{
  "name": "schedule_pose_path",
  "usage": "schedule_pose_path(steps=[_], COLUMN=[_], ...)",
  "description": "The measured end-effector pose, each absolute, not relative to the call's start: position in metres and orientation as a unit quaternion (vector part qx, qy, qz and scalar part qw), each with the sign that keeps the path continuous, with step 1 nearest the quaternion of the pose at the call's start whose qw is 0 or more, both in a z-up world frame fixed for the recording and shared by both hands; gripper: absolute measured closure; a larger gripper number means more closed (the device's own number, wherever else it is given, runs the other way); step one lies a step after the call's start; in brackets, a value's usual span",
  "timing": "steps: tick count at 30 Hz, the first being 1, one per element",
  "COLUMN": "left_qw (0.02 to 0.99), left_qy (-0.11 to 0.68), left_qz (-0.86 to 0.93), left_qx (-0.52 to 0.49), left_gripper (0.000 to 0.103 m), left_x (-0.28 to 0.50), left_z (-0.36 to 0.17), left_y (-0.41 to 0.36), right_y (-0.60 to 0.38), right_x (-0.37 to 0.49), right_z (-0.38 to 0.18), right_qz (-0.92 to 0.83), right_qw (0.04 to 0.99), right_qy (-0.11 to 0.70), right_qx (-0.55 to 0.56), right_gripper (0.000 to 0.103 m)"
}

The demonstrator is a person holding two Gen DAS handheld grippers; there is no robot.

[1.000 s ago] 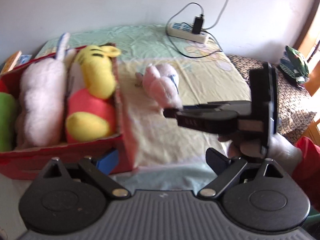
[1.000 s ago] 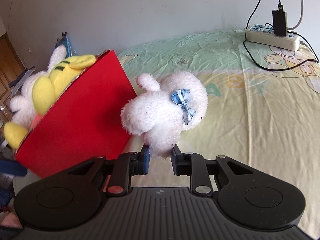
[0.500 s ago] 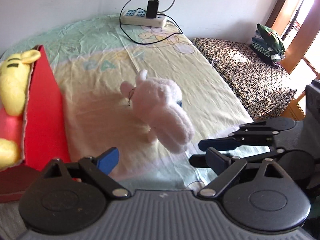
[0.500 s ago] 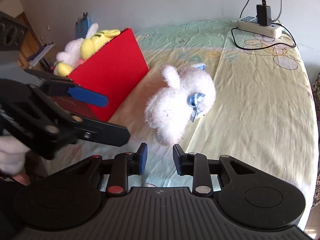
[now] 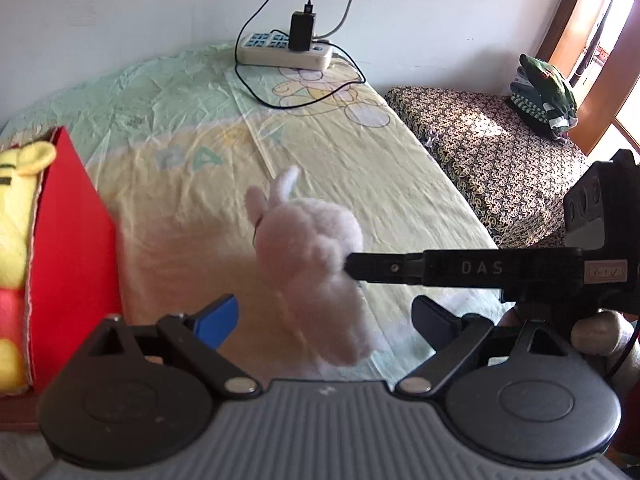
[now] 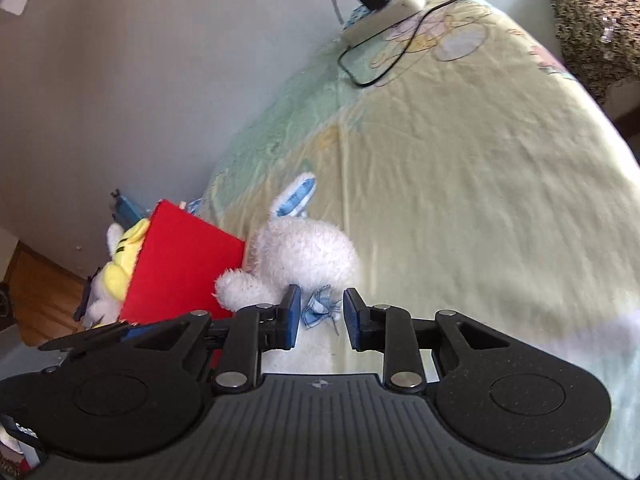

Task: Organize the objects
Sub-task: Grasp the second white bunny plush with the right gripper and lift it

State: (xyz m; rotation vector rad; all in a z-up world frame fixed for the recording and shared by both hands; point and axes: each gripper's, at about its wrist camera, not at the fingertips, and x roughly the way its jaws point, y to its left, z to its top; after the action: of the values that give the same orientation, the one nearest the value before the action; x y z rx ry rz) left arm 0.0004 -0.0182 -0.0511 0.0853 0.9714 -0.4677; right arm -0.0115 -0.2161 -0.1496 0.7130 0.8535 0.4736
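Note:
A white plush rabbit with a blue checked bow lies on the yellow bedsheet. My left gripper is open, its jaws on either side of the rabbit's lower end, not touching. My right gripper is partly open, its pads flanking the rabbit's bow without squeezing it. In the left wrist view the right gripper reaches in from the right and its fingers touch the rabbit. A red box at the left holds a yellow plush.
A power strip with a charger and cables lies at the bed's far end by the wall. A patterned bench with folded green clothes stands to the right. The red box sits just left of the rabbit.
My right gripper has swung in from the right and down onto the rabbit, its jaws now around the bow. My left gripper has moved closer, framing the rabbit's lower end.

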Motion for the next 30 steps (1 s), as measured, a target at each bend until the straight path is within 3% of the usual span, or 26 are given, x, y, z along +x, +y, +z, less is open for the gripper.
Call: schedule_pose_path(steps=[8,12,14,16,22,28,30], left_qw=[0.862,0.858,0.857,0.854,0.842,0.840,0.840], left_qy=[0.475,0.491,0.495,0.501,0.520,0.525,0.526], left_qz=[-0.168,-0.147,-0.136,-0.133,-0.135,-0.123,-0.119], left_qx=[0.049,0.043,0.049,0.047,0.043,0.061,0.063], left_gripper=[0.013,0.013,0.013,0.012,0.012,0.019,0.020], left_x=[0.021,0.032,0.033,0.034,0.037,0.041,0.042], left_z=[-0.070,-0.085,-0.091,-0.096,-0.112,-0.123,-0.123], left_y=[-0.003,0.003,0.004,0.006,0.006,0.000,-0.001], right_y=[-0.191,-0.194,-0.194,-0.191,-0.172,-0.161,-0.159], right_x=[0.002,0.009,0.010,0.011,0.017,0.026,0.028], right_z=[-0.134,-0.147,-0.153,-0.158,-0.165,-0.174,-0.176], right_qz=[0.283,0.256,0.259,0.269,0.299,0.304,0.308], right_qw=[0.816,0.812,0.804,0.792,0.770,0.757,0.748], right_qy=[0.374,0.403,0.411,0.422,0.443,0.453,0.460], right_qx=[0.337,0.335,0.344,0.350,0.349,0.359,0.366], right_gripper=[0.075,0.075,0.070,0.059,0.057,0.047,0.049])
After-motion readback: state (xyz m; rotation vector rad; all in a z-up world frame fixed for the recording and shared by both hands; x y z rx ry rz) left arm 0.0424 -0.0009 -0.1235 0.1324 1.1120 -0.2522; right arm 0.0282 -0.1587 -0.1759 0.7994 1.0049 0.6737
